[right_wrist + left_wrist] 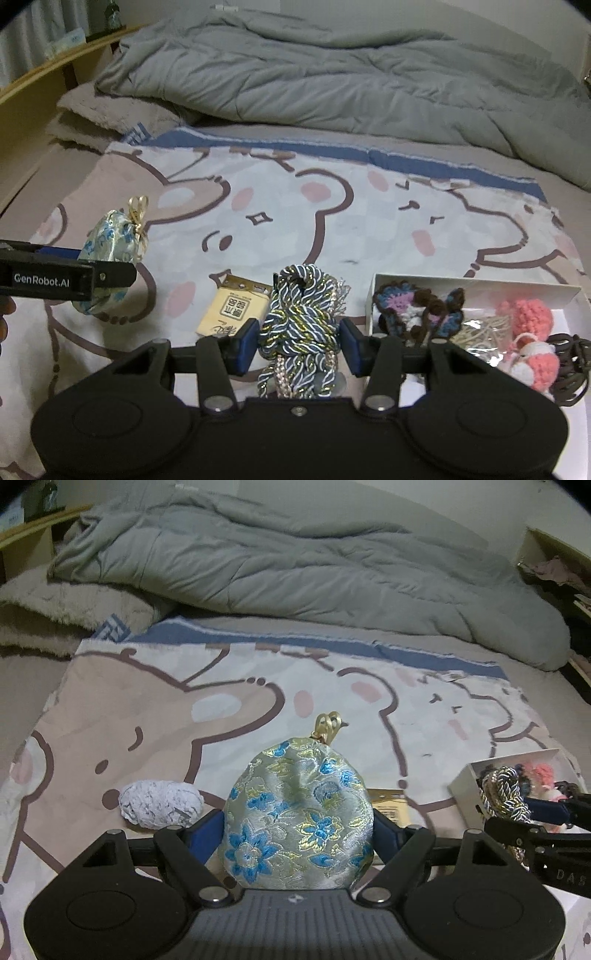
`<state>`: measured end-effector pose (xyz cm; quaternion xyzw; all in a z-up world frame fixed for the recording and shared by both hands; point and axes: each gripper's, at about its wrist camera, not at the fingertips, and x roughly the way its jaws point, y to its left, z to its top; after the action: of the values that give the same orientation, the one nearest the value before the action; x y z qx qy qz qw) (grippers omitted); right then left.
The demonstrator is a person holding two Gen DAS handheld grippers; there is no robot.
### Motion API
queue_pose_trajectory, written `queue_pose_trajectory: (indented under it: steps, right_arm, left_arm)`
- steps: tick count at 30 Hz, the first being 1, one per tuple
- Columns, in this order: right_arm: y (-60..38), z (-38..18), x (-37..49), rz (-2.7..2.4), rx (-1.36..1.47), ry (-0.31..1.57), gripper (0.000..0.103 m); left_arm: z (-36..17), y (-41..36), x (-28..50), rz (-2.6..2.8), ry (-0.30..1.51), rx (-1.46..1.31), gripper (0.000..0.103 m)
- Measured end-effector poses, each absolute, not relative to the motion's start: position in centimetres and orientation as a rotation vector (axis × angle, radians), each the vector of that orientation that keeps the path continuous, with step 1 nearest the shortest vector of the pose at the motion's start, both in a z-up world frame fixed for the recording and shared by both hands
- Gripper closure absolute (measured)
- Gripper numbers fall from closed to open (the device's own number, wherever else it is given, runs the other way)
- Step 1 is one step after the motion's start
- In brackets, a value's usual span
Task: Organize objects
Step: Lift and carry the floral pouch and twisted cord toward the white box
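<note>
brocade pouch [297,819] clamped in left gripper [299,830], braided cord knot [300,325] pinched in right gripper [298,347] – both above cartoon bear blanket [280,206], beside white box [476,284].

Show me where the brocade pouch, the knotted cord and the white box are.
brocade pouch [295,816], left wrist view, middle of its flowered face.
knotted cord [299,317], right wrist view, centre of the knot.
white box [480,282], right wrist view, far wall.

The brocade pouch [295,819] hides most of the yellow card [391,806] behind it in the left wrist view; the white box [476,282] runs past the right edge; the card's print is too small to read; the braided cord bundle [299,325] sinks behind the right gripper's body.
</note>
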<state>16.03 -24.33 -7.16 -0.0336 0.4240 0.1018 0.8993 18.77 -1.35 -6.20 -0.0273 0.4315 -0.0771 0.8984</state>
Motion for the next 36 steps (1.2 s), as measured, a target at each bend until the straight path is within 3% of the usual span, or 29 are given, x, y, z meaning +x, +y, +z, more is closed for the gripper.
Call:
queue_pose_trajectory:
  steps: [20,36]
  right_arm:
    - [-26.1,-1.7,10.4,0.204,-0.002,0.722,0.055]
    - [-27.0,-0.5,8.3,0.206,-0.008,0.678,0.055]
  left_arm:
    - [-1.4,-2.3,12.1,-0.202,0.767,-0.037,0.021]
    - [-0.7,-2.7,10.6,-0.229,0.748,-0.082,0.021]
